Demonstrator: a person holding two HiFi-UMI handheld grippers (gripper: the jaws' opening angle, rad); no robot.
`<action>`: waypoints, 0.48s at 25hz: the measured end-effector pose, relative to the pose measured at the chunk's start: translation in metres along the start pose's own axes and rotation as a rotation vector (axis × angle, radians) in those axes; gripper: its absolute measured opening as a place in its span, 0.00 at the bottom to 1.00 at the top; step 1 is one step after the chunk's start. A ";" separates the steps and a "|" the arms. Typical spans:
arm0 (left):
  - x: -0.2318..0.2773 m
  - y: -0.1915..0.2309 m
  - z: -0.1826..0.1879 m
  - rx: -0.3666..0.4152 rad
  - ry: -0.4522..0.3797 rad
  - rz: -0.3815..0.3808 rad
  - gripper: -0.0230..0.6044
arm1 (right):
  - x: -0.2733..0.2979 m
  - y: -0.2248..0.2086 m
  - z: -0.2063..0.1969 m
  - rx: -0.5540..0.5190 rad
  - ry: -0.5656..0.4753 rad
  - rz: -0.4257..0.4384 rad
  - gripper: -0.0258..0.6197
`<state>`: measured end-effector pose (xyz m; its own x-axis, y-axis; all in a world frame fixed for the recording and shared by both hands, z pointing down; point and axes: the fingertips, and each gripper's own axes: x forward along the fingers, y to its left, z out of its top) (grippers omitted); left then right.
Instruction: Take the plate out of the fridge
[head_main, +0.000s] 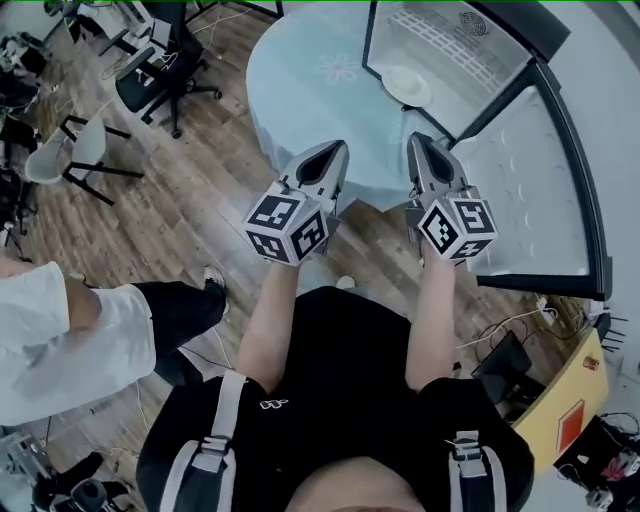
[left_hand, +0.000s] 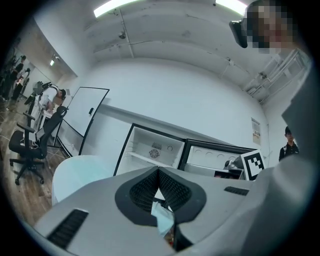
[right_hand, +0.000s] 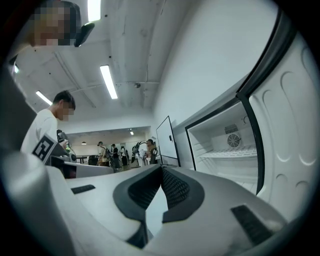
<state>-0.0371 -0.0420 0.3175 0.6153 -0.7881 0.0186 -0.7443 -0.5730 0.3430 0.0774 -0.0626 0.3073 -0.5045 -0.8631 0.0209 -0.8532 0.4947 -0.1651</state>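
Head view shows the fridge (head_main: 452, 44) open, the plate (head_main: 408, 86) inside untouched; your left gripper (head_main: 333, 150) and right gripper (head_main: 419, 141) are both closed, empty.

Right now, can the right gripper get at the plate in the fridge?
Probably yes: the door stands open and nothing shows between the right gripper and the plate. Its jaws are shut, so they must open first.
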 end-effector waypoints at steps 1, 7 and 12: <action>0.008 -0.005 -0.006 -0.009 0.010 -0.002 0.04 | -0.004 -0.007 -0.002 -0.011 0.013 -0.001 0.04; 0.044 -0.014 -0.009 -0.013 0.034 -0.021 0.04 | -0.017 -0.055 0.005 0.023 -0.014 -0.090 0.04; 0.074 -0.004 -0.028 -0.059 0.074 -0.012 0.04 | -0.005 -0.078 -0.011 0.017 0.032 -0.097 0.04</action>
<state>0.0186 -0.0915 0.3435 0.6432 -0.7612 0.0828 -0.7216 -0.5664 0.3981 0.1449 -0.0953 0.3304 -0.4240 -0.9030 0.0694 -0.8960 0.4070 -0.1776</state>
